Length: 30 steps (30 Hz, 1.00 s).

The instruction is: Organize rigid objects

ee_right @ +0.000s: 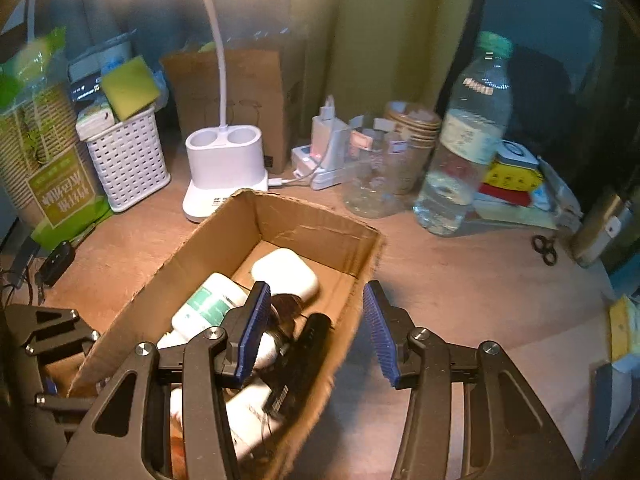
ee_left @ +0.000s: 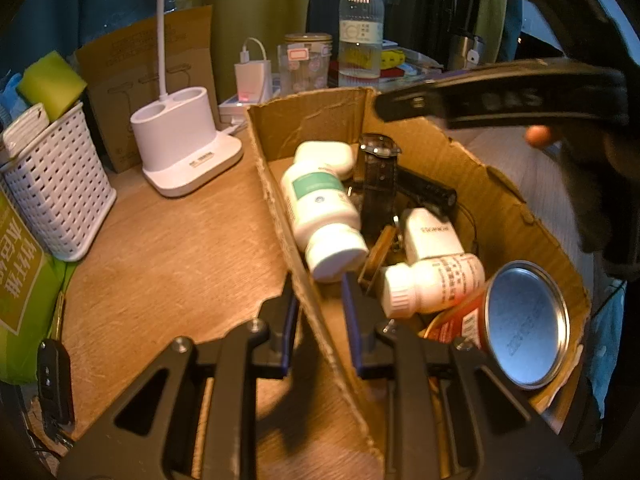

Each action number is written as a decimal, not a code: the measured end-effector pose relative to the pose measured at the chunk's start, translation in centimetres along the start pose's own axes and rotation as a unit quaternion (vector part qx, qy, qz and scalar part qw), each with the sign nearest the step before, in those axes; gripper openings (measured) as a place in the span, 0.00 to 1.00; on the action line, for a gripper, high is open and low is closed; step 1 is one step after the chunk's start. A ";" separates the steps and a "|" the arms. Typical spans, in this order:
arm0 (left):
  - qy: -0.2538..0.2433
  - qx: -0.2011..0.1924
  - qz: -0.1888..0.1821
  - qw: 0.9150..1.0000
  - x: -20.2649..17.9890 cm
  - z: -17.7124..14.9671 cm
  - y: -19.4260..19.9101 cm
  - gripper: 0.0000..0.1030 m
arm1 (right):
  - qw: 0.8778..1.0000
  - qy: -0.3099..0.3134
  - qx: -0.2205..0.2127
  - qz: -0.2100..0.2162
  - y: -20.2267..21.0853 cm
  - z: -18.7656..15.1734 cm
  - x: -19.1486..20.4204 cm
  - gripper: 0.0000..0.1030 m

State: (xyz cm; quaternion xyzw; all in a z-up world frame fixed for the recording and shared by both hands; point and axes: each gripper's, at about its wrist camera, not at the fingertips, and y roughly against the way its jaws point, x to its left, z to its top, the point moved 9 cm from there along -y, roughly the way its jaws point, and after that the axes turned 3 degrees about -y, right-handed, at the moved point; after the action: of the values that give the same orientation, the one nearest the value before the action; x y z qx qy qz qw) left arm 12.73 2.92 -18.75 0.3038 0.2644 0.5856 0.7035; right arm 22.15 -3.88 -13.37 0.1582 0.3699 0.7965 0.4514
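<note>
An open cardboard box [ee_left: 280, 208] [ee_right: 320, 236] stands on the wooden desk. It holds white pill bottles [ee_left: 320, 208], a smaller white bottle [ee_left: 432, 280], a black-strapped watch [ee_left: 378, 172], a white earbud case [ee_right: 286, 272], a black cylinder [ee_right: 312, 336] and a red tin can [ee_left: 520, 320]. My left gripper [ee_left: 318, 308] straddles the box's left wall, its jaws narrowly apart on either side of the cardboard. My right gripper [ee_right: 314, 328] is open above the box's right wall, holding nothing. The right gripper's dark body [ee_left: 500, 96] also shows over the box in the left wrist view.
A white lamp base [ee_left: 188, 148] [ee_right: 226, 164], a white lattice basket [ee_left: 52, 196] with a green sponge, a water bottle [ee_right: 464, 140], jars, a charger [ee_left: 252, 80], a brown carton, a green packet [ee_right: 48, 160], a car key [ee_left: 54, 388] and scissors [ee_right: 545, 249] crowd the desk.
</note>
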 end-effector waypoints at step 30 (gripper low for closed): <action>-0.026 0.007 0.014 1.000 -4.4 3.7 -3.9 0.22 | 0.990 -0.112 -0.068 -0.052 8.3 -6.0 -8.4 0.50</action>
State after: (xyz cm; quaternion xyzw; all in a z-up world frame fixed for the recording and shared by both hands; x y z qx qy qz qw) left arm 17.24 -2.34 -19.10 0.3274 0.2453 0.5852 0.7002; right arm 18.23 -16.26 -10.63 0.1957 0.2694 0.7726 0.5406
